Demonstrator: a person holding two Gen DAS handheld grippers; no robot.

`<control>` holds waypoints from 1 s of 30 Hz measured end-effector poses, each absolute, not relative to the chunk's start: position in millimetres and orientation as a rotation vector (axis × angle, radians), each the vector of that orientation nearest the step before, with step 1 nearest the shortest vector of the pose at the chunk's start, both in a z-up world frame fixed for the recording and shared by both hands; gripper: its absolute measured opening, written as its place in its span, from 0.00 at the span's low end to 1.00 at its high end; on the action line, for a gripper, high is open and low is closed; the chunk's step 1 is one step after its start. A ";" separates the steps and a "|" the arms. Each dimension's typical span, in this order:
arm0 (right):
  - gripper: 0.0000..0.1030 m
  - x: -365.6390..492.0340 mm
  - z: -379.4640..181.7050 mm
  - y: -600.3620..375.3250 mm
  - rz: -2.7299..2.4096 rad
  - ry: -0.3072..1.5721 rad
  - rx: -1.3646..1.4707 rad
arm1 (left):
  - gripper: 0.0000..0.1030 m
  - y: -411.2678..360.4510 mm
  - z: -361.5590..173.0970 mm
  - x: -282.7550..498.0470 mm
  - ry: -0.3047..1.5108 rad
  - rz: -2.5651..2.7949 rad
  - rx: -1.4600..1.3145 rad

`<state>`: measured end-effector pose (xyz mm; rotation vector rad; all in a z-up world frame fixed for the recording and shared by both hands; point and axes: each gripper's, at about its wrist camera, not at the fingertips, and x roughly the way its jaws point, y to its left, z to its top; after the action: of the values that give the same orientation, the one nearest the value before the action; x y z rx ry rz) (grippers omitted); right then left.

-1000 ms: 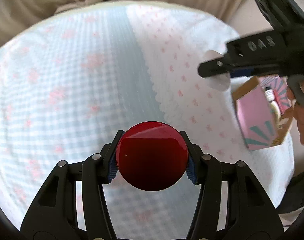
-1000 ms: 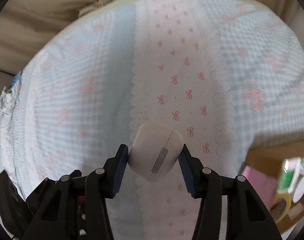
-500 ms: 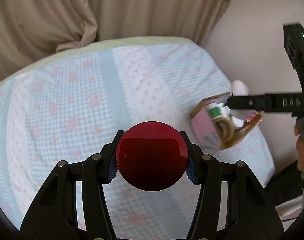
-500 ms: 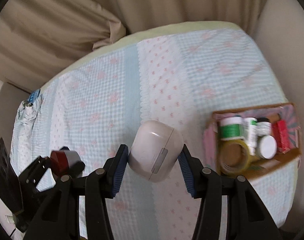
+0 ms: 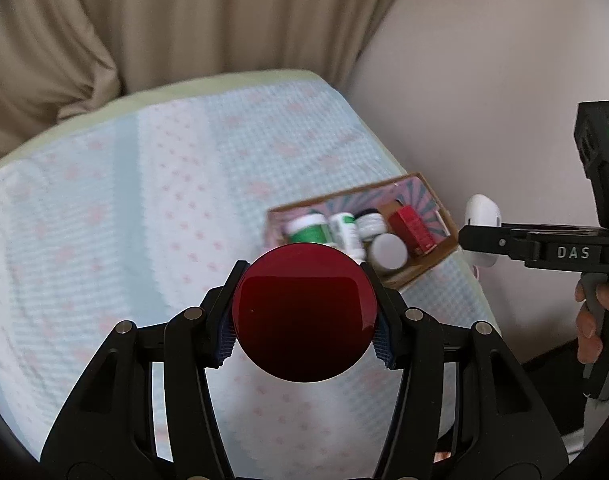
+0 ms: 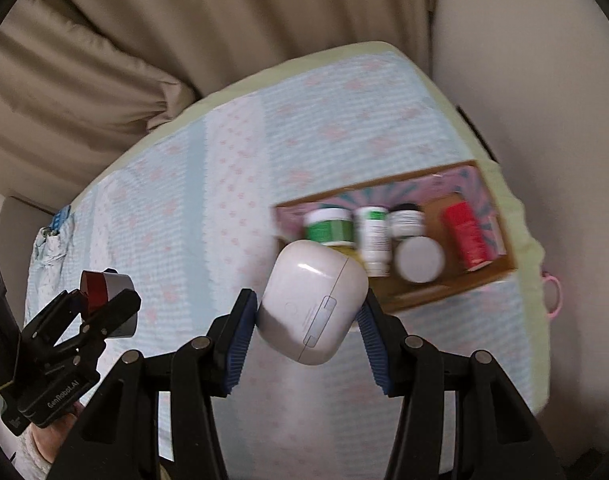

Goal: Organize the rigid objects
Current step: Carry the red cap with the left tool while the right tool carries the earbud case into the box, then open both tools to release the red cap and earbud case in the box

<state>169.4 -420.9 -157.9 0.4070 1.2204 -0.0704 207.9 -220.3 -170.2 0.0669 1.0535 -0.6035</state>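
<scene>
My left gripper point(image 5: 304, 316) is shut on a round dark red case point(image 5: 304, 312) and holds it high above the bed; it also shows in the right wrist view point(image 6: 104, 300). My right gripper point(image 6: 310, 320) is shut on a white earbud case point(image 6: 312, 304), which also shows at the right of the left wrist view point(image 5: 482, 216). An open cardboard box point(image 6: 444, 294) with pink lining lies near the bed's right edge, holding a green-labelled jar point(image 6: 330, 226), a white bottle point(image 6: 372, 240), a white-lidded jar point(image 6: 420, 260) and a red box point(image 6: 466, 236).
The bed has a pale blue and white cover with pink prints point(image 5: 144, 200). Beige curtains point(image 5: 184, 20) hang behind it. A plain wall point(image 5: 484, 60) stands at the right. A pink loop point(image 6: 554, 288) hangs off the bed's right edge.
Both grippers have risen and pulled back from the bed with their objects still held. The box has come into fuller view, nearer the middle of both views.
</scene>
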 end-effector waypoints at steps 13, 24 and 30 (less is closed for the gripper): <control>0.46 172.8 -239.6 -528.1 -0.070 1.330 0.444 | 0.49 -309.8 -267.2 235.0 1.225 -0.505 0.055; 0.46 196.2 -317.2 -545.0 -0.003 1.414 0.428 | 0.49 -345.5 -340.2 258.3 1.333 -0.446 0.139; 0.47 202.9 -340.4 -546.7 0.020 1.410 0.432 | 0.58 -354.6 -361.3 261.9 1.381 -0.377 0.203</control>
<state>202.9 -546.7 -340.4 0.4323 1.4096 0.0200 261.9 -354.6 -361.3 0.2034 1.3811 -0.3775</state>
